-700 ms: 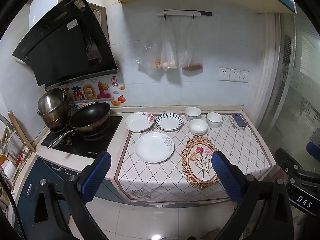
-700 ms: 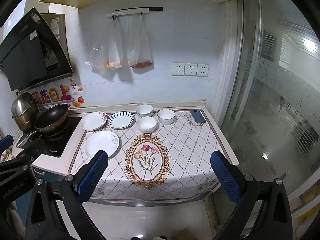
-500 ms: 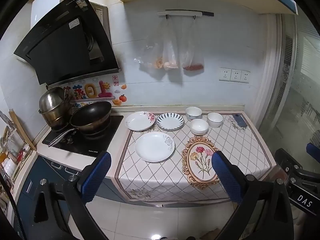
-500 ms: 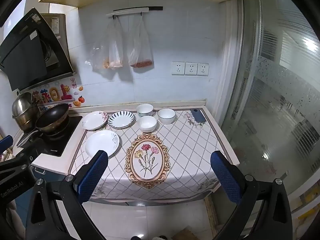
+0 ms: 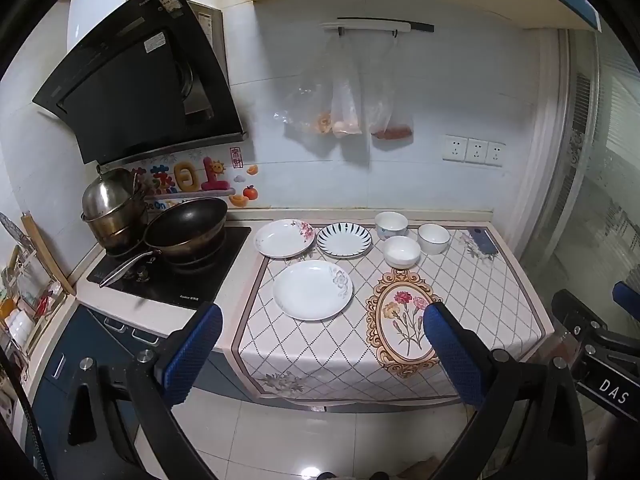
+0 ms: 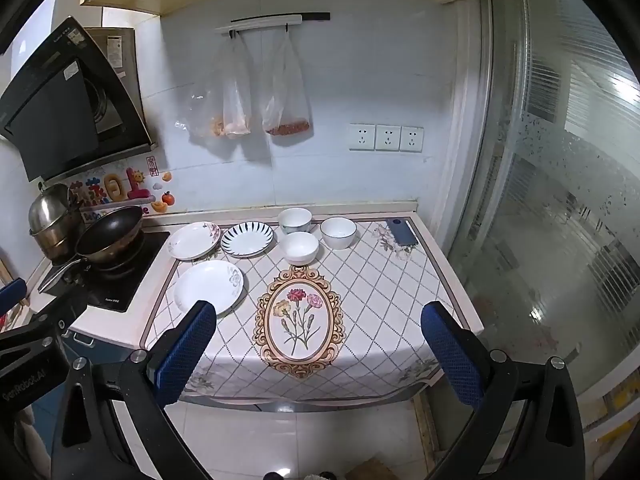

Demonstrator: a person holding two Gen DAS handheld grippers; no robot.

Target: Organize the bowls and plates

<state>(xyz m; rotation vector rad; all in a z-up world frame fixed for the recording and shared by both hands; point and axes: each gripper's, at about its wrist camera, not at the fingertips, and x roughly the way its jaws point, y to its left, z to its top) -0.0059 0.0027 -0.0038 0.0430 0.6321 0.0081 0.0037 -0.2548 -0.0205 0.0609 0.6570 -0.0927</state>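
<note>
Three plates lie on the counter's patterned cloth: a white plate with a grey flower (image 5: 313, 289) (image 6: 209, 287) nearest, a red-flowered plate (image 5: 285, 238) (image 6: 194, 240) behind it, and a blue-striped plate (image 5: 344, 239) (image 6: 247, 239) beside that. Three white bowls (image 5: 401, 251) (image 6: 299, 247) cluster to the right: one in front, two behind (image 5: 391, 225) (image 5: 433, 238). My left gripper (image 5: 322, 356) and right gripper (image 6: 320, 354) are open and empty, held off the counter's front edge above the floor.
A stove (image 5: 168, 272) with a black wok (image 5: 186, 226) and steel pots (image 5: 110, 208) is at the left. A phone (image 6: 402, 232) lies at the cloth's back right. Plastic bags (image 6: 256, 92) hang on the wall. A glass door (image 6: 560, 200) stands right.
Both grippers have drifted slightly closer to the counter. The plates and bowls have not moved.
</note>
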